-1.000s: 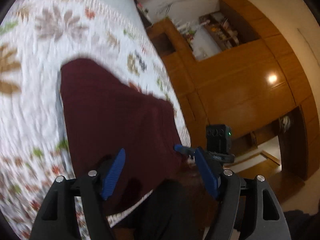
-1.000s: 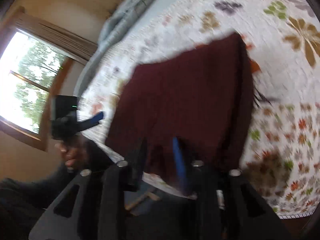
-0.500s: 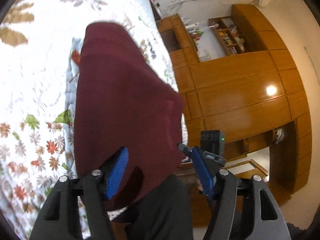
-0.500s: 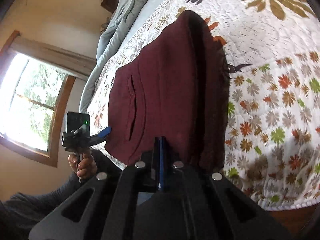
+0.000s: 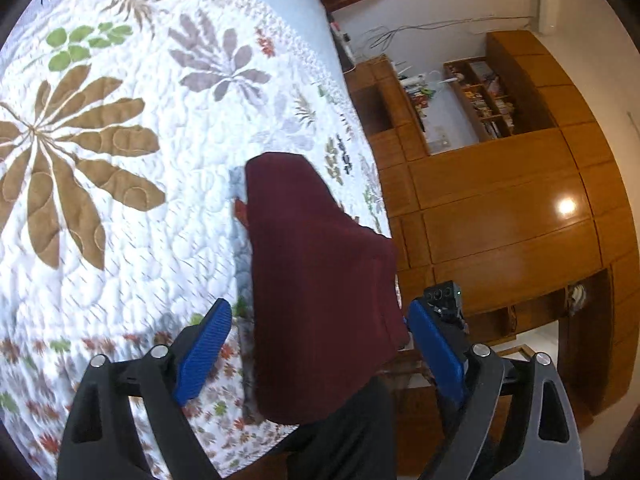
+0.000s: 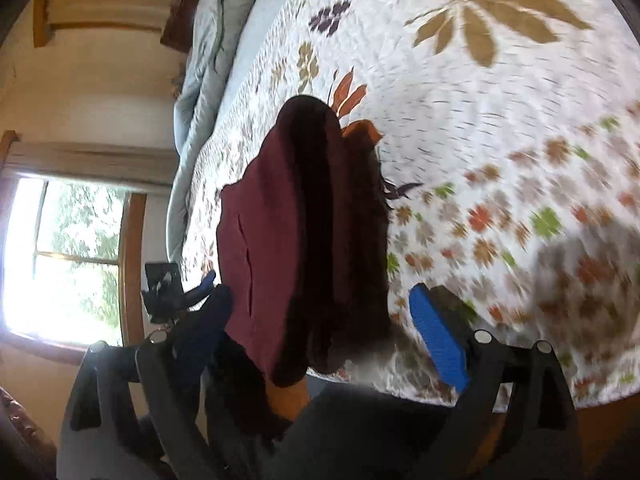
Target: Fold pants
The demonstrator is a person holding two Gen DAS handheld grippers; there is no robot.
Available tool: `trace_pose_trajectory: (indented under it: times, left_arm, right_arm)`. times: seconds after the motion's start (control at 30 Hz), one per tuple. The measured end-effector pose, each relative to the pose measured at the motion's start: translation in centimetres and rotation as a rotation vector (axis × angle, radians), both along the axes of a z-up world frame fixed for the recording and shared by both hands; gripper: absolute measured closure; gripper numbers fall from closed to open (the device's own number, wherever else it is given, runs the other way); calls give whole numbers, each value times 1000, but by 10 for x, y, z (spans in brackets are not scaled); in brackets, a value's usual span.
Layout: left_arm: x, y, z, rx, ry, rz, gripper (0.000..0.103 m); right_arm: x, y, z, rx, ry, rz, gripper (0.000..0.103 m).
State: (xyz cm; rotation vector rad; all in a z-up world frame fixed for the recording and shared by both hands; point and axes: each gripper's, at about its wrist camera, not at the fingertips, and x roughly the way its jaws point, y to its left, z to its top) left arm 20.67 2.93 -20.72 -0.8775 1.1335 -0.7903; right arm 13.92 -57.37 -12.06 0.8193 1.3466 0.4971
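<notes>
The maroon pants (image 5: 320, 280) lie folded in a narrow stack at the near edge of the bed, also in the right wrist view (image 6: 296, 240). My left gripper (image 5: 320, 344) is open, its blue pads either side of the pants' near end, holding nothing. My right gripper (image 6: 320, 320) is open too, jaws wide apart around the near end of the stack. The right gripper shows in the left wrist view (image 5: 444, 300) just past the pants; the left gripper shows in the right wrist view (image 6: 172, 292) on the far side.
The white floral quilt (image 5: 120, 160) covers the bed. Wooden cabinets and shelves (image 5: 500, 200) stand beyond the bed edge. A window (image 6: 60, 260) and a light blue blanket (image 6: 208, 60) are on the other side. The person's dark clothing (image 5: 340, 440) is below the pants.
My right gripper, shut half a second ago, has opened wide. Both grippers have pulled back from the pants, which now look smaller and farther away on the quilt.
</notes>
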Motion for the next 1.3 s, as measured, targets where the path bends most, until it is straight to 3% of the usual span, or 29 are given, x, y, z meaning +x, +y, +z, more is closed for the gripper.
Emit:
trace_pose_trajectory:
  times: [0.23,0.5,0.73,0.8,1.13,1.17,1.2,1.23,1.27,1.3]
  left_arm:
    - [20,-28,-15,-15,71,-65,13]
    - [32,-50,-26,-36,139,-132,9]
    - [27,-83,-33,65,140,-230,8]
    - [27,-93,-30,56,140,-251,6]
    - [34,-110,-33,102,180,-219,5]
    - [34,-109,-32,101,178,-213,7]
    - [33,-109,-32,115,176,-201,18]
    - [34,-105,-33,151,181,-188,26]
    - [34,-104,-35,185,193,-175,41]
    - [34,-101,-37,181,213,-159,48]
  right_arm:
    - [30,42,-24,-42,110,142,9]
    - [40,65,-34,0,117,183,2]
    - [42,57,-33,36,119,172,9]
    - [42,59,-32,29,118,172,6]
    - [45,70,-27,-26,102,198,2]
    - [44,71,-26,-34,97,199,3]
    - [42,73,-24,-55,87,207,5]
    - [41,76,-22,-79,76,217,14]
    - [33,77,-19,-112,65,222,19]
    - [29,76,-16,-129,60,217,28]
